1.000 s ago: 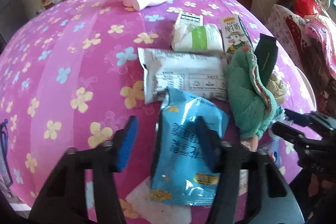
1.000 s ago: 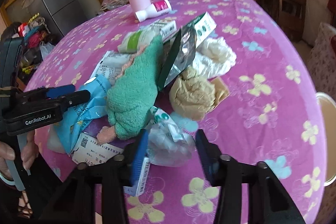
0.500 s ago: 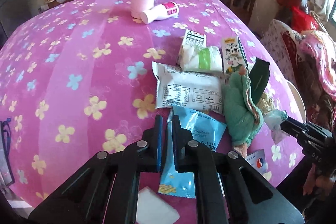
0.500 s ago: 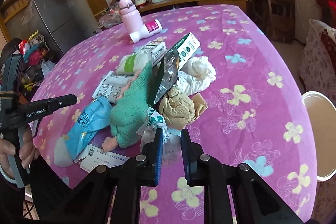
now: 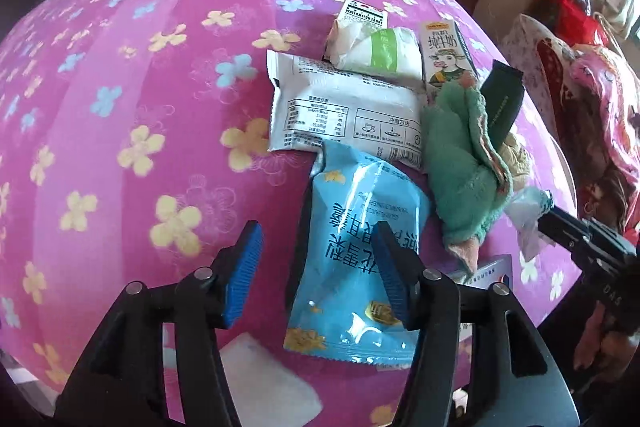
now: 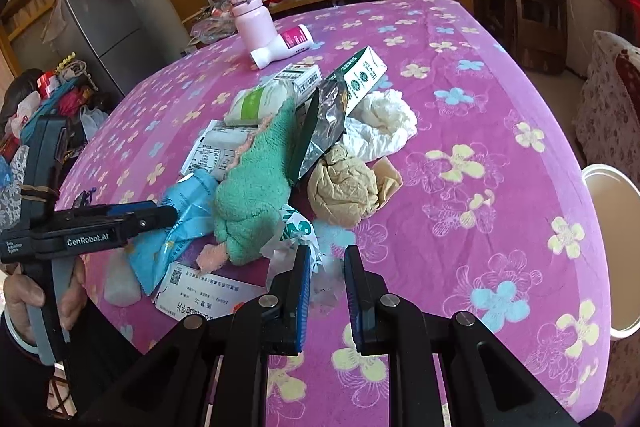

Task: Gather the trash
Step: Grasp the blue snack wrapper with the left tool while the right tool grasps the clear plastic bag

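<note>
Left wrist view
My left gripper [image 5: 316, 267]: jaws opening, spread above the glossy blue snack packet [image 5: 356, 251], pads not pressing it.
Blue packet: flat on the pink flowered tablecloth [image 5: 120, 115], its top edge over the white printed sachet [image 5: 344, 115], fuzzy green cloth [image 5: 460, 171] just beside.

Right wrist view
My right gripper [image 6: 325, 281]: jaws narrow, pinched on a crumpled clear plastic wrapper with green print [image 6: 298, 231].
Wrapper: at the near edge of the trash pile, touching the green cloth, near the tan crumpled paper ball [image 6: 344, 189].
</note>
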Available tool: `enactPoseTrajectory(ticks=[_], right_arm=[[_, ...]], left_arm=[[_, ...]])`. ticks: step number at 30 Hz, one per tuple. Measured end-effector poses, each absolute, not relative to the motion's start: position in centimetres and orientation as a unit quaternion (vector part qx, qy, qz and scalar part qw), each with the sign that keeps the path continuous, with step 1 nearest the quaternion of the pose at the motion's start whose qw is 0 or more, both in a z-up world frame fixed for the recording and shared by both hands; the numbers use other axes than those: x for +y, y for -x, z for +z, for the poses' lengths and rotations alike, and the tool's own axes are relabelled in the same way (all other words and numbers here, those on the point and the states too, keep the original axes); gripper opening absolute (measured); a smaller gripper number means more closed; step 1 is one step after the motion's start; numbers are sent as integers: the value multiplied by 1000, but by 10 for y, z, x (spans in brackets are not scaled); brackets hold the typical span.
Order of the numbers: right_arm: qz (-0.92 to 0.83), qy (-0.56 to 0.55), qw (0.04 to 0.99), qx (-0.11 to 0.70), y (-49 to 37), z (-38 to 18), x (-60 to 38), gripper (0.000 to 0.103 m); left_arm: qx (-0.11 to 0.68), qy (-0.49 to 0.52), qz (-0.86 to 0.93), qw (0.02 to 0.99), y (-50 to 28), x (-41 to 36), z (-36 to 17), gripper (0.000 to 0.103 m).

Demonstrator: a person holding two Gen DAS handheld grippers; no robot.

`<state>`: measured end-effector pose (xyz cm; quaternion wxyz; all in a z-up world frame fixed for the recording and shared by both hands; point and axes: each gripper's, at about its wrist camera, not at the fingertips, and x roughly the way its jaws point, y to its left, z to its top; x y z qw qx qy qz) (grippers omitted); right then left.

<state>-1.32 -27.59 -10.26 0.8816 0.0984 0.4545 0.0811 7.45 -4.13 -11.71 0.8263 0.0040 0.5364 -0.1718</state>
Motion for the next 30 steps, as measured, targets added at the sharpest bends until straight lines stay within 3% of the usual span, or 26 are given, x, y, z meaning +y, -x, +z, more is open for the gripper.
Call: enactPoseTrajectory(ticks=[1,10,13,23,30], right_arm=[[81,-100,880,457,13,-104,-276,16],[84,-99,876,464,11,-109,-277,16],[82,-103,876,464,10,-110,-278,16],[82,-110,871,472,10,-116,-277,16],[82,-125,863,483,8,-122,-279,20]], left_arm=[[536,0,-166,827,-75,-42,-118,65],[569,84,-184,797,-85,-30,-124,65],[571,85,-187,795,-84,-32,-124,72],[571,71,-226,786,-77,-44,-121,71],[591,118,-249,758,-77,-47,-126,71]])
